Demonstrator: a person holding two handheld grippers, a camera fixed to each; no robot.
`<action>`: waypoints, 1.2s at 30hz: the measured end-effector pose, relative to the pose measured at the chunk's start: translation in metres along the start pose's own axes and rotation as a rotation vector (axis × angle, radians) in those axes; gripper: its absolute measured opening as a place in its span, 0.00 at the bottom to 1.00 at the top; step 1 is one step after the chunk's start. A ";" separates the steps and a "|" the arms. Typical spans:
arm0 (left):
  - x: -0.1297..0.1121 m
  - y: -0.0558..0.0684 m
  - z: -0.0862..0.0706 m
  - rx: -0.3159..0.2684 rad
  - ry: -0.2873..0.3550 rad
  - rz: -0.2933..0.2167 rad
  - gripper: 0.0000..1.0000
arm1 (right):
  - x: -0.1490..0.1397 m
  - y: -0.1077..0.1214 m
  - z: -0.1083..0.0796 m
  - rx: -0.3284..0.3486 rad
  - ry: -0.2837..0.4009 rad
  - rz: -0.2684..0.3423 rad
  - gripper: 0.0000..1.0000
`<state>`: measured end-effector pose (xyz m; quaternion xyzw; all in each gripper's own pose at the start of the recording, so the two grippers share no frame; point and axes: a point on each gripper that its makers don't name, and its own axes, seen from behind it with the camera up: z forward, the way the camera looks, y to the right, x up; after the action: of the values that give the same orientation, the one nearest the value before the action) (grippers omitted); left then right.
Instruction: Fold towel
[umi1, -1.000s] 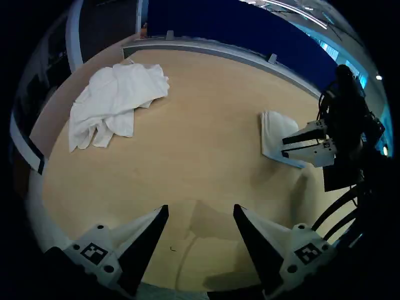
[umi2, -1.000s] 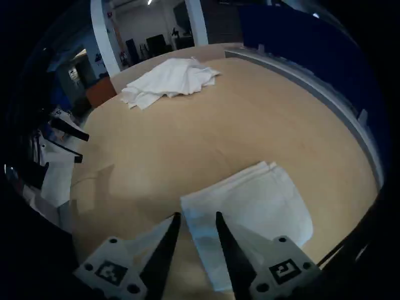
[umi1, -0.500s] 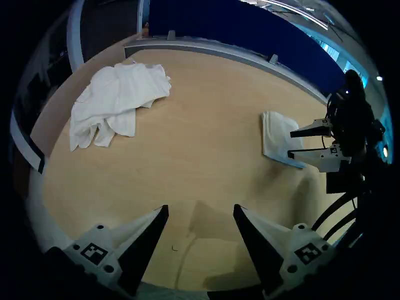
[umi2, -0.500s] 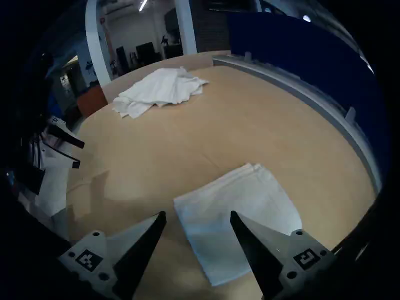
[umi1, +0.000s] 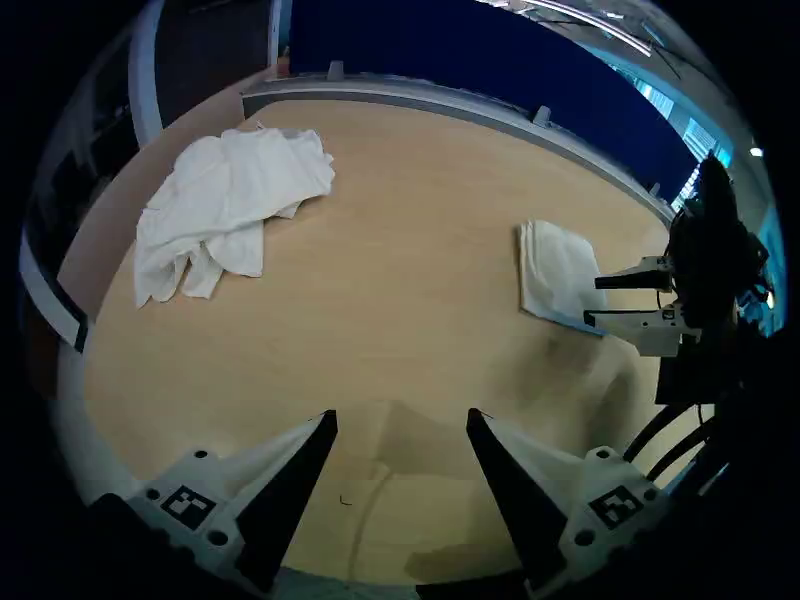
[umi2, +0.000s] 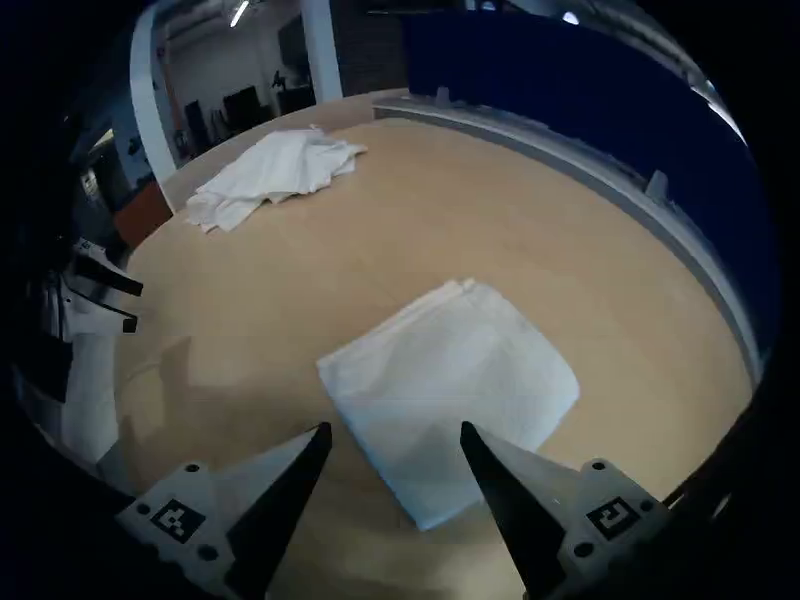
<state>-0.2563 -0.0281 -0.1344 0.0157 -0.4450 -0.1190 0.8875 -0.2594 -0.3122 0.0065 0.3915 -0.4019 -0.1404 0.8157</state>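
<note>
Left gripper view: the left gripper (umi1: 400, 413) gapes wide over bare table (umi1: 400, 250), open room ahead. The towel (umi1: 555, 270) lies folded far right, beside the right gripper (umi1: 595, 300), also spread. A crumpled heap (umi1: 230, 200) sits far left near the table edge. Right gripper view: the towel (umi2: 450, 370) has its near corner between the wide fingers (umi2: 285, 480), one finger hiding its edge.

The left gripper (umi1: 400, 415) hovers, jaws spread wide and empty. The right gripper (umi2: 394, 427) is spread wide too, gripping nothing.
</note>
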 end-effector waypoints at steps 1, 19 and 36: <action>0.000 0.000 0.000 -0.001 0.000 0.001 0.96 | -0.003 0.001 -0.002 -0.011 -0.002 0.009 1.00; 0.002 0.003 0.006 -0.012 0.000 0.011 0.96 | -0.048 0.015 -0.016 -0.103 -0.019 0.134 0.97; 0.002 0.000 0.001 -0.011 0.001 0.007 0.96 | -0.068 0.017 -0.010 -0.119 -0.046 0.160 0.37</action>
<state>-0.2562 -0.0285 -0.1324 0.0094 -0.4440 -0.1183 0.8881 -0.2965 -0.2593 -0.0211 0.3058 -0.4414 -0.1074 0.8367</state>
